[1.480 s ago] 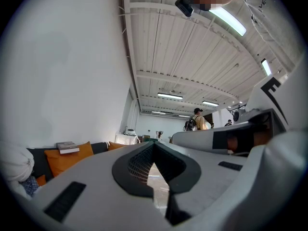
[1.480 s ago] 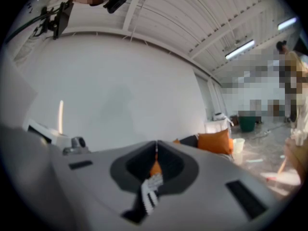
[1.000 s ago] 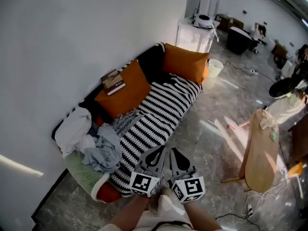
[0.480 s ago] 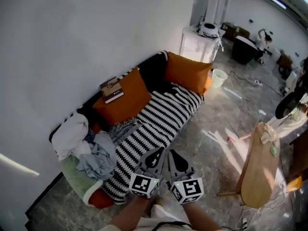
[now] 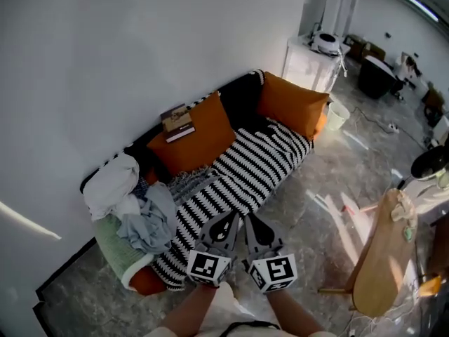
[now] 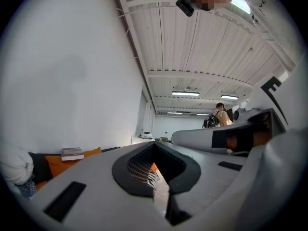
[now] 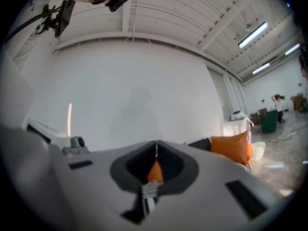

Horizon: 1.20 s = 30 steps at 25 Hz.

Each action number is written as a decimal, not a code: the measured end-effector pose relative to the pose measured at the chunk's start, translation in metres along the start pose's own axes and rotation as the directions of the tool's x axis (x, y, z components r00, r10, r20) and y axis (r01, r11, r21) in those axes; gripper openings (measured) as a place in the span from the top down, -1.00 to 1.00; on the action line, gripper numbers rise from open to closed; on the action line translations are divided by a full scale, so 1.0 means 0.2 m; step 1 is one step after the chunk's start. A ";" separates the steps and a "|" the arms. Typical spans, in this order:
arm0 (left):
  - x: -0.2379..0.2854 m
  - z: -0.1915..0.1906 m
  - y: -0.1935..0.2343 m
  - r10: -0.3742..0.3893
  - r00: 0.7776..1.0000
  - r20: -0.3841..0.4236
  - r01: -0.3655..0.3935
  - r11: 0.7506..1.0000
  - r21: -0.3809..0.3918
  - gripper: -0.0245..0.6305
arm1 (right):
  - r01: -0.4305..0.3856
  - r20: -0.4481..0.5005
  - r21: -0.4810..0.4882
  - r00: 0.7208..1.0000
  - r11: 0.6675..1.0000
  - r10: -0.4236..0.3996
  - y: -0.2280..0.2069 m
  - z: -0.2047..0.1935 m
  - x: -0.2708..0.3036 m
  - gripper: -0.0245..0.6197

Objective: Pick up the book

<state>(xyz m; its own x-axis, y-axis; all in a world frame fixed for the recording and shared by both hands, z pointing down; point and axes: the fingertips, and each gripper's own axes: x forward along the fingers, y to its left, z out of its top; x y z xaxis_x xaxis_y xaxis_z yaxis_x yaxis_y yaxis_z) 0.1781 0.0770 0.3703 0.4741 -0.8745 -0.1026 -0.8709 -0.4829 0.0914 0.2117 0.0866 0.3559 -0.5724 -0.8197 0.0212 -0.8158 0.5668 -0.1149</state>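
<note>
Two shut, empty tools, the left tool [image 5: 230, 218] and right tool [image 5: 250, 220], pointed at the book [image 5: 178, 123] far off at eleven o'clock, so reaching it probably came next.

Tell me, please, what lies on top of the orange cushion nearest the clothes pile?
A book lies on the cushion's top edge, by the wall. The cushion hides whatever supports it from behind.

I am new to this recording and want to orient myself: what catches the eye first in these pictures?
The sofa against the white wall, under a black-and-white striped blanket, with two orange cushions. The book lies on top of the nearer cushion, by the wall. A pile of clothes fills the sofa's near end.
</note>
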 end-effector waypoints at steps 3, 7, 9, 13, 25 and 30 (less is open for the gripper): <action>-0.02 -0.02 0.08 0.036 0.999 -0.017 -0.036 0.999 0.010 0.86 | -0.045 -0.002 -0.002 0.999 0.999 0.045 0.05 -0.01 0.06 0.88; -0.03 -0.04 0.18 0.083 0.996 -0.018 -0.083 0.996 0.009 0.86 | -0.095 -0.015 0.004 0.995 0.995 0.095 0.10 -0.04 0.17 0.88; -0.02 -0.04 0.24 0.103 0.994 -0.021 -0.103 0.995 0.007 0.86 | -0.110 -0.022 0.005 0.994 0.994 0.110 0.11 -0.05 0.22 0.88; 0.03 -0.02 0.36 0.136 0.991 -0.003 -0.136 0.991 0.012 0.86 | -0.144 -0.029 0.003 0.989 0.990 0.144 0.12 -0.05 0.34 0.88; 0.18 -0.06 0.71 0.218 0.976 0.004 -0.219 0.976 0.009 0.86 | -0.215 -0.067 -0.007 0.975 0.977 0.214 0.11 -0.10 0.71 0.88; 0.26 -0.10 0.82 0.232 0.973 -0.017 -0.232 0.973 0.000 0.86 | -0.228 -0.082 -0.001 0.970 0.974 0.227 0.09 -0.11 0.85 0.88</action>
<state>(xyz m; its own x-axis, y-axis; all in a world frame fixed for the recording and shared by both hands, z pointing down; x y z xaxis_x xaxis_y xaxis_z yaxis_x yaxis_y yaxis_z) 0.0618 -0.0487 0.3998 0.2610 -0.9634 -0.0617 -0.9572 -0.2666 0.1129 0.0986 -0.0406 0.3802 -0.7476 -0.6597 0.0760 -0.6638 0.7389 -0.1155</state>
